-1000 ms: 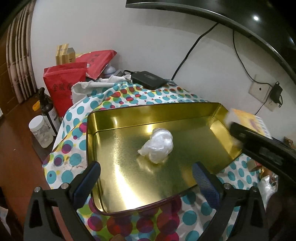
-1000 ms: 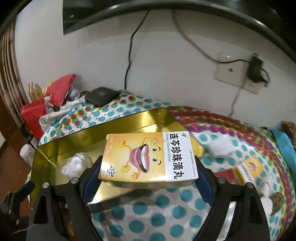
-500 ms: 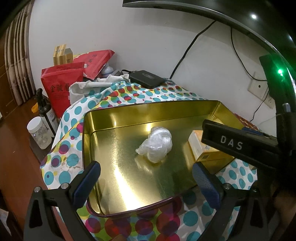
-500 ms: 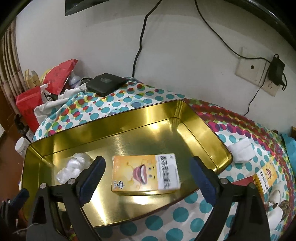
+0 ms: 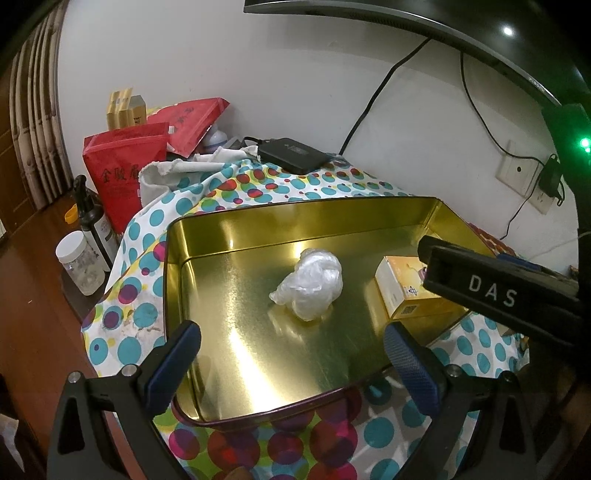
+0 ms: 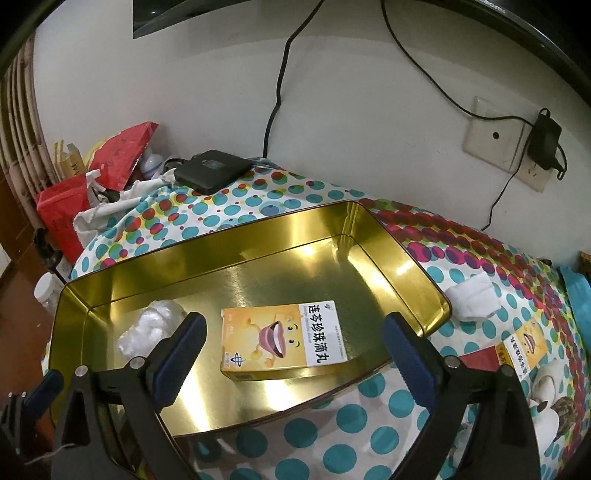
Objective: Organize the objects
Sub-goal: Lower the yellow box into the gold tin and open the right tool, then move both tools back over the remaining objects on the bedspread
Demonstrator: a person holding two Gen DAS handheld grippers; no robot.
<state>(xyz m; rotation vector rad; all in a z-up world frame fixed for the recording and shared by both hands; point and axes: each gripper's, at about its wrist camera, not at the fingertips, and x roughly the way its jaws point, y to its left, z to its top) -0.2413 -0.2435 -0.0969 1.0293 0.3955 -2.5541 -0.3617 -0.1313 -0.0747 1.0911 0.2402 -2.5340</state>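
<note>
- Both views are dim and warm, with black vignette filling the corners.
- Fisheye distortion bends the wall [image 6: 369, 110] and the dark screen edge [image 5: 406, 22] into curves.
- Bright glare streaks cross the gold tray [image 5: 236, 339], also [image 6: 402, 273].
- A small white light reflects on the screen [image 5: 508, 31]; a green lamp [image 5: 584, 142] glows at the right edge.
- Focus is sharp centrally, soft near the rims.
</note>
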